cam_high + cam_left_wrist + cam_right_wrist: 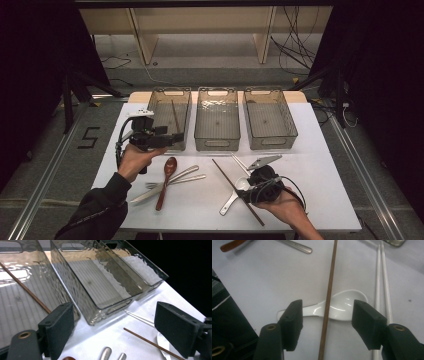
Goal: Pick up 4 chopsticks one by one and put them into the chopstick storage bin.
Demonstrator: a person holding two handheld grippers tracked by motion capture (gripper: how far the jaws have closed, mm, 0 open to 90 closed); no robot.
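White table (310, 150) stood on grey floor (60, 145), dark room around. Left gripper (170, 140) gaped empty; right gripper (325, 315) open, straddling brown chopstick (329, 290).

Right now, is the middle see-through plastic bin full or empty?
Empty. The middle smoky clear plastic bin shows a bare ribbed floor, while the left bin holds one brown chopstick.

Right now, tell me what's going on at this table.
A person is sorting cutlery into three clear bins. One brown chopstick lies in the leftmost bin, with the left claw open and empty by its front edge. The right claw is open astride the second brown chopstick, which lies across a white spoon.
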